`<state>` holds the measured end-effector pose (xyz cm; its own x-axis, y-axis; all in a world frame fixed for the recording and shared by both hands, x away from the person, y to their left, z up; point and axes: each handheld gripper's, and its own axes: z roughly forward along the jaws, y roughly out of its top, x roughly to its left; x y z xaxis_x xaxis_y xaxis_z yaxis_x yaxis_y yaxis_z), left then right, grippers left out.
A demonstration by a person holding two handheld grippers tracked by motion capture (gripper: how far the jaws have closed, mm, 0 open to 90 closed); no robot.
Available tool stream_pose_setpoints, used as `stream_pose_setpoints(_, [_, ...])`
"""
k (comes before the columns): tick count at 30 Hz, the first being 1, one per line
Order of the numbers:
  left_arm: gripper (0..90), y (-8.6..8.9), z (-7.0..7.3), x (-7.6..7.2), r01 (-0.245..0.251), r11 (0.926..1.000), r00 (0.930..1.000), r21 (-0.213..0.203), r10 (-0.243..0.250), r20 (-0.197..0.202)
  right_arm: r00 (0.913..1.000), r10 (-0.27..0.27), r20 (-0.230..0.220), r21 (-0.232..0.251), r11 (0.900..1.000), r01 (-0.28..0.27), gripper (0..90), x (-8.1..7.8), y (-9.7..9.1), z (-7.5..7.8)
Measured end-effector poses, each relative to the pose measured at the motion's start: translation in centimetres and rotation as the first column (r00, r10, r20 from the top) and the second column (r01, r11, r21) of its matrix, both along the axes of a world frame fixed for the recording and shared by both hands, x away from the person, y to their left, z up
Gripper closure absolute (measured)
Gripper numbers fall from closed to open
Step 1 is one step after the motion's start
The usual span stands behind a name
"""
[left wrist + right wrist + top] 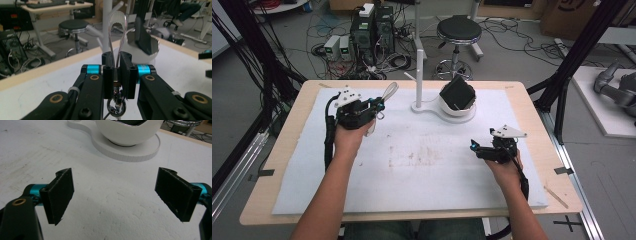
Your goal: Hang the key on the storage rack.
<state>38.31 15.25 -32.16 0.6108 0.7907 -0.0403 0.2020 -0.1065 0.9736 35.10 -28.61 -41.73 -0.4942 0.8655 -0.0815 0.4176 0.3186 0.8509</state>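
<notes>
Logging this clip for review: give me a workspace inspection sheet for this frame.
Surface: white mat on a wooden table, brownish stains near its middle.
Job's things: clear looped strap with a metal ring; white stand with bowl holding a black cube.
Clutter: nothing seen.
Grippers: left hand-held gripper shut on the strap; right hand-held gripper open, nothing between its jaws.
Cables: one trails from each gripper; tangle on the floor behind the table.
Surroundings: stool, computer towers.
</notes>
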Motion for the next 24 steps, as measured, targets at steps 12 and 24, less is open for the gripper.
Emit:
stream_pose_setpoints(12, [81.6, -4.3, 2.7, 2.8, 0.004, 0.9995, 0.999, 0.032, -0.005, 0.044, 1.0, -0.004, 0.004, 0.004, 1.0, 0.004, 15.7, 0.0, -0.2, 0.0])
stream_pose_setpoints(24, [81.6, -5.8, 2.2, 5.9, 0.002, 0.9986, 1.0, 0.054, -0.002, -0.003, 1.0, -0.003, -0.003, 0.006, 1.0, 0.003, 15.7, 0.1, -0.2, 0.0])
